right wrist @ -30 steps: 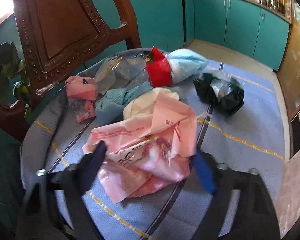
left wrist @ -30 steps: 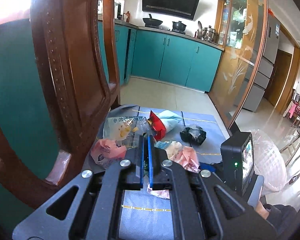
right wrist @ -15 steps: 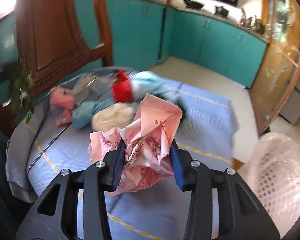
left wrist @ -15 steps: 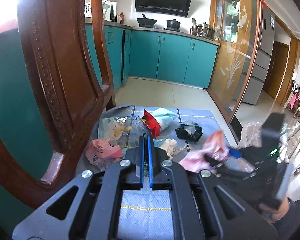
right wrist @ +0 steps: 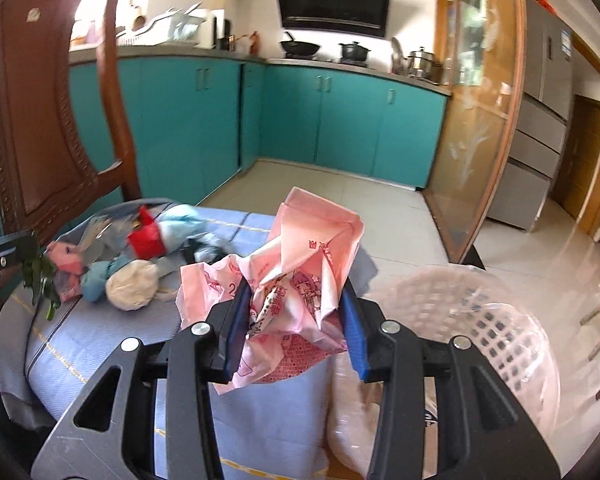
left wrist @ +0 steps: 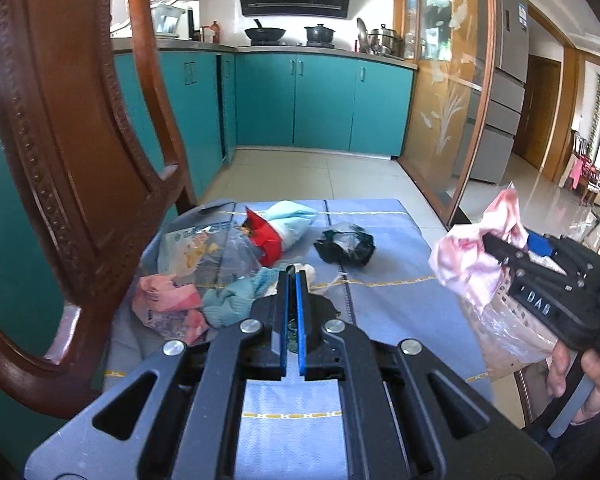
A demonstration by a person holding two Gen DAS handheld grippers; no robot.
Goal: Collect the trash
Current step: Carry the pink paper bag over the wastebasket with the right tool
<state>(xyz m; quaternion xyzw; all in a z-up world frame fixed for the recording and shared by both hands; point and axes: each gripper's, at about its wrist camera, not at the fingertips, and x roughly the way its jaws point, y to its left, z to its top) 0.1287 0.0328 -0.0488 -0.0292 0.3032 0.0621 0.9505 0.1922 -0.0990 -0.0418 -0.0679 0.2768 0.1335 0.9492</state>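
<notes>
My right gripper (right wrist: 296,300) is shut on a crumpled pink plastic bag (right wrist: 312,240) and holds it in the air over the table's right edge, beside a white mesh basket (right wrist: 460,320). The left wrist view shows the same pink bag (left wrist: 464,260) in the right gripper (left wrist: 500,248), with a hand on its handle. My left gripper (left wrist: 290,280) is shut low over the table; the right wrist view shows a green leafy scrap (right wrist: 40,280) hanging from it. On the blue tablecloth (left wrist: 380,300) lie a red wrapper (left wrist: 266,240), a black bag (left wrist: 346,244) and a pink wad (left wrist: 164,304).
A carved wooden chair (left wrist: 60,140) stands close at the table's left. A clear printed bag (left wrist: 204,248), a light blue bag (left wrist: 294,220) and a teal cloth (left wrist: 232,300) lie among the trash. Teal kitchen cabinets (left wrist: 324,100) and tiled floor lie beyond.
My right gripper closed on the pink bag, lifted it off the table and carried it right toward the basket. The left gripper stayed shut and shifted a little.
</notes>
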